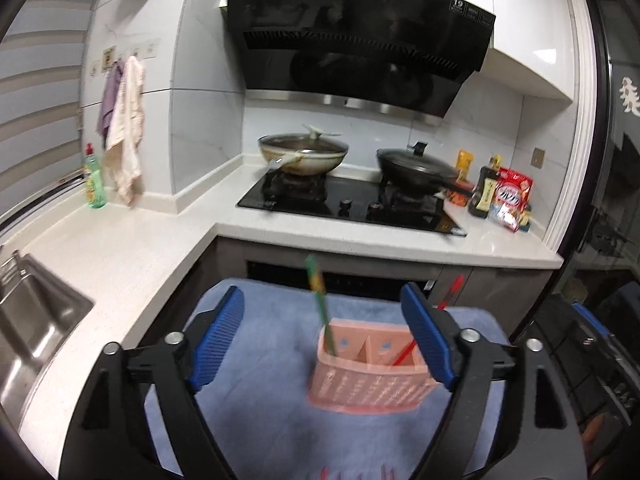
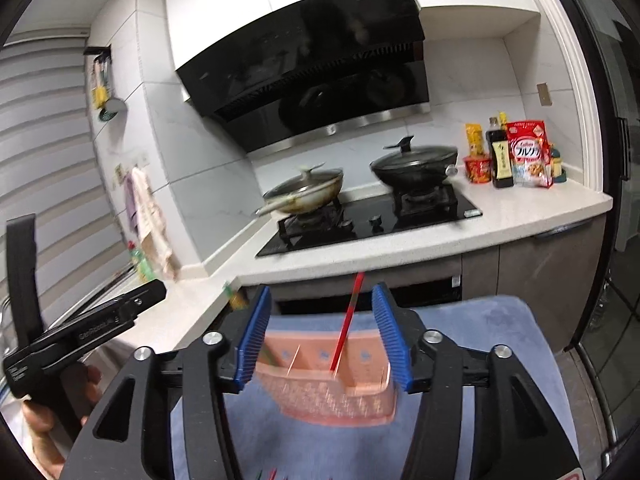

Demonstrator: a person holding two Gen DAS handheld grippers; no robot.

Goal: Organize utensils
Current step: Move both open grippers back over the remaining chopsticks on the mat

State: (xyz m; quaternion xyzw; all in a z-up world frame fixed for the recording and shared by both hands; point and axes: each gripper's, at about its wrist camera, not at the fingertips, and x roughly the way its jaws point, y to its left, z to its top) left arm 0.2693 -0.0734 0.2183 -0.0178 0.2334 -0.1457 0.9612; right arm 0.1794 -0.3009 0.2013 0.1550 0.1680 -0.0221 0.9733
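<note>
A pink divided utensil holder (image 1: 370, 376) stands on a blue towel (image 1: 272, 360). A green chopstick (image 1: 320, 304) stands in its left compartment and a red chopstick (image 1: 424, 332) leans in its right one. My left gripper (image 1: 324, 336) is open and empty above the holder. In the right wrist view the holder (image 2: 340, 392) holds the red chopstick (image 2: 346, 326) upright. My right gripper (image 2: 320, 334) is open and empty, its blue fingers (image 2: 254, 336) either side of the holder. More utensil tips (image 1: 352, 474) show at the bottom edge.
A white L-shaped counter (image 1: 132, 248) carries a sink (image 1: 32, 320) at left and a black hob (image 1: 352, 204) with two lidded pans (image 1: 304, 152). Bottles and food packets (image 1: 504, 196) stand at the right. The left gripper's body and a hand (image 2: 60, 344) show left.
</note>
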